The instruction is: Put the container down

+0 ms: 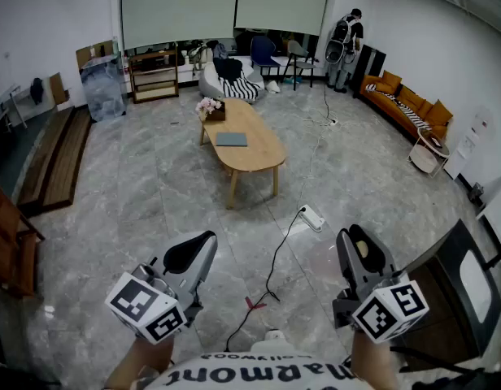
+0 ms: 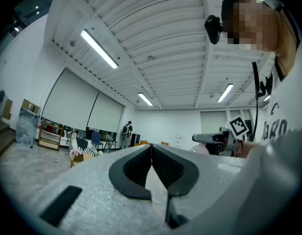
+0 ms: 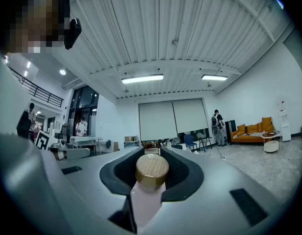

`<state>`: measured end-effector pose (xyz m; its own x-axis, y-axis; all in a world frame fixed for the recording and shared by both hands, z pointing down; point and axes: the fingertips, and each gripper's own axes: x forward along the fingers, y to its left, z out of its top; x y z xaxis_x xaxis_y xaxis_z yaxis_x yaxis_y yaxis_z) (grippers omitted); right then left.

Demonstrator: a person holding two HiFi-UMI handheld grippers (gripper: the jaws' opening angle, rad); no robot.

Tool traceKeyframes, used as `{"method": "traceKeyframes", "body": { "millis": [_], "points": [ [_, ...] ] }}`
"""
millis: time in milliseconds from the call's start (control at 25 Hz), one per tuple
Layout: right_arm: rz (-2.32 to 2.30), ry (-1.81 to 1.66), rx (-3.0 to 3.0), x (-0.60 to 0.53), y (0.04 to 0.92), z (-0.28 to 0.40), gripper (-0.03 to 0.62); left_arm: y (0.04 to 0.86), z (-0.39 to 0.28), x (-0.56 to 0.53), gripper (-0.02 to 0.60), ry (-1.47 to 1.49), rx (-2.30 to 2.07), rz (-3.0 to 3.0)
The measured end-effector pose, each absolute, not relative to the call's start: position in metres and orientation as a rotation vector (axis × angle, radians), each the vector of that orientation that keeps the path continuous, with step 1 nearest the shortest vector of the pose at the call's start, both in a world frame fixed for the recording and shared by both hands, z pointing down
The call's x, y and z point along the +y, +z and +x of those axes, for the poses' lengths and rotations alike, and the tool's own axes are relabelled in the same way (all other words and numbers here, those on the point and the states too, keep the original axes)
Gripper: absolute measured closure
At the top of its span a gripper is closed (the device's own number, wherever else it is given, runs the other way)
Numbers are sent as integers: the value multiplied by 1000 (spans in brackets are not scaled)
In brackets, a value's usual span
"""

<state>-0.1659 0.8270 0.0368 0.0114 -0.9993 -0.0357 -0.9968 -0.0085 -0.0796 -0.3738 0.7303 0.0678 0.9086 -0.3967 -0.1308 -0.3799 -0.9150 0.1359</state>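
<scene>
Right tool [image 3: 152, 152] pinching container [image 3: 147, 204] between its pads, cap [image 3: 152, 170] toward the tips, carried above floor [image 1: 153, 185], presumably pending a set-down spot; left tool [image 2: 151, 148] pressed together, empty, alongside, uninvolved.

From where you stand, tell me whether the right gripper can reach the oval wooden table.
Probably not. The right gripper, shut on the wooden-lidded container, hangs over the floor; the oval wooden table stands well ahead, beyond a power strip.
</scene>
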Motion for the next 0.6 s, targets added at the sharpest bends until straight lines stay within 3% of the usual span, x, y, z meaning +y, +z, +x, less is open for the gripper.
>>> {"method": "traceKeyframes", "body": {
  "millis": [600],
  "points": [
    [-2128,-126,2138,815,49,-140,490,77,-352,720,566,-223,-611,2941]
  ]
}}
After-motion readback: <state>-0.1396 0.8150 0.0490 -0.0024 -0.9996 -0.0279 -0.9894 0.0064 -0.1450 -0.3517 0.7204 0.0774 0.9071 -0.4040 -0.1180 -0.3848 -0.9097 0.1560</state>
